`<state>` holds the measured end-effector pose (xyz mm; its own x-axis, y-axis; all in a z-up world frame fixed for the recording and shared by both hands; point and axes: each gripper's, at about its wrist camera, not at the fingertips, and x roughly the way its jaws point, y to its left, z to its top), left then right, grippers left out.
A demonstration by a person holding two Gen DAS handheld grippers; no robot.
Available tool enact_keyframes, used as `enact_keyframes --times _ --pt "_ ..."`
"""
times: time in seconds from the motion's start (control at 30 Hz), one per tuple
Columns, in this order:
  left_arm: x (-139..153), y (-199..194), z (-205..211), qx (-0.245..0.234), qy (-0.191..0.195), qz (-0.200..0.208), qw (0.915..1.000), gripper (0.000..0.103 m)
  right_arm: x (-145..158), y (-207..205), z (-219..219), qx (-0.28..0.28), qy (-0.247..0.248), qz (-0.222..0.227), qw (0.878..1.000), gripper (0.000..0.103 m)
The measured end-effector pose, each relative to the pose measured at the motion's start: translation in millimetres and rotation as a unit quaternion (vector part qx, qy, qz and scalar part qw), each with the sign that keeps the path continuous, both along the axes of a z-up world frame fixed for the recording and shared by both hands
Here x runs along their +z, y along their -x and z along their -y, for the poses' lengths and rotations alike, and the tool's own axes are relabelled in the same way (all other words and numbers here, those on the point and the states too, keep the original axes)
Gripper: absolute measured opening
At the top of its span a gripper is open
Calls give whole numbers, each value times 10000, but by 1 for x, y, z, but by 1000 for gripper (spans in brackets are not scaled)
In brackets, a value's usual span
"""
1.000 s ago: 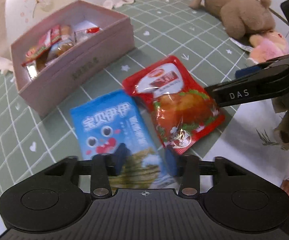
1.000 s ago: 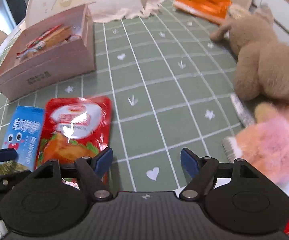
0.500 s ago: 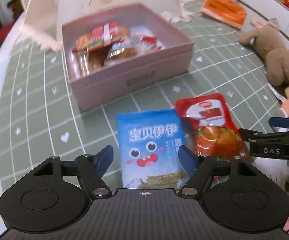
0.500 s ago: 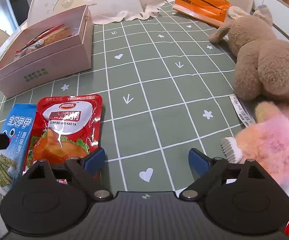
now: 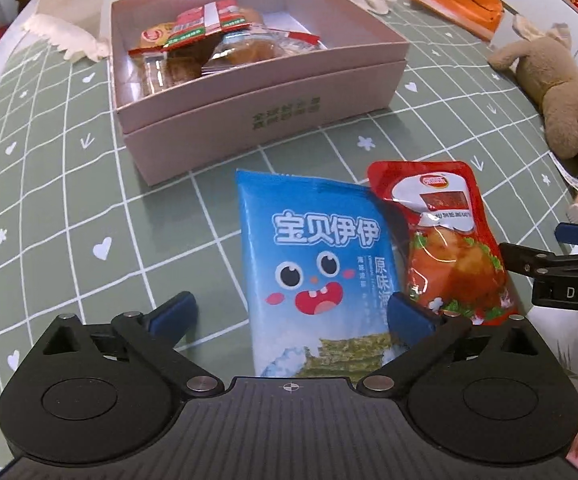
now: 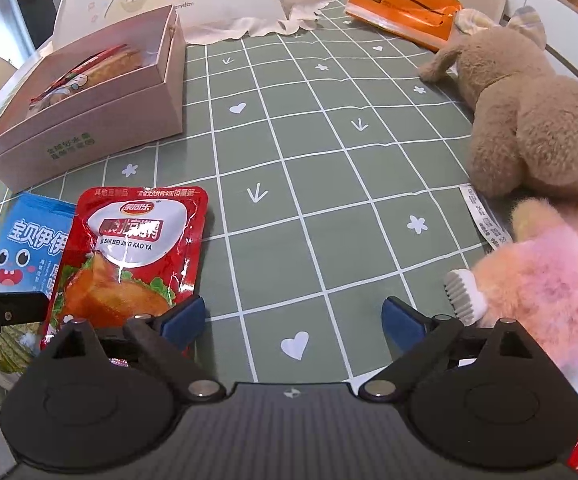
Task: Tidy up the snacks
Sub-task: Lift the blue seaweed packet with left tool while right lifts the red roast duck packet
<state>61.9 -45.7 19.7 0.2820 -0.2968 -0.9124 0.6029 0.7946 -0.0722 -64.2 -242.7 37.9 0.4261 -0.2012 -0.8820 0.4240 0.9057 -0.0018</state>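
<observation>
two packs left on counter point(image 5: 69, 208): blue seaweed pack point(image 5: 313, 256), red duck pack point(image 6: 129, 256); pink box point(image 5: 249, 92) part filled. left gripper point(image 5: 289, 312) fingers opening, right gripper point(image 6: 293, 320) released, both empty.

The tablecloth point(image 6: 329, 168) looks like smooth, faintly sheened vinyl, green with white printed lines. The box point(image 5: 265, 108) near its far left edge is matt pink cardboard; the wrappers point(image 5: 209, 36) inside are clear, shiny film. The blue packet point(image 5: 313, 256) is satin plastic, while the red pouch point(image 6: 137, 248) beside it is glossy, crinkled foil catching glare. The brown plush toy point(image 6: 537, 120) by the right edge is short matt fur; the pink plush toy point(image 6: 549, 292) is fluffier. The orange bag point(image 6: 405, 4) at the far edge looks glossy.
</observation>
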Motion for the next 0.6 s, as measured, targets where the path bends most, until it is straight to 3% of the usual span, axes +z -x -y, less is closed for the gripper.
enact_keyframes --times 0.17,0.2,0.23,0.27,0.3,0.37,0.53,0.6 --pt "2 -7 -1 -75 120 -122 9998 102 13 -2 -4 -29 -206 117 9997 83" --pt "3 -8 -3 -81 160 -149 9997 96 20 -2 -6 -38 -314 257 9992 83" --pt "6 -8 -7 -78 179 -124 9997 87 25 -3 -8 1 -441 371 9983 83" --pt "11 -8 -13 -43 284 -124 9995 53 30 -6 -10 43 -537 452 9975 83" --pt "15 -9 -19 45 454 -223 9987 34 34 -10 -15 117 -608 509 9968 83" --pt "19 -11 -28 204 350 -189 9990 17 35 -25 -27 350 -684 484 9959 83" --pt "16 -16 -44 491 561 -496 9960 18 15 -56 -46 569 -772 75 9954 83" --pt "18 -16 -44 521 555 -468 9960 18 8 -61 -46 567 -747 13 9956 88"
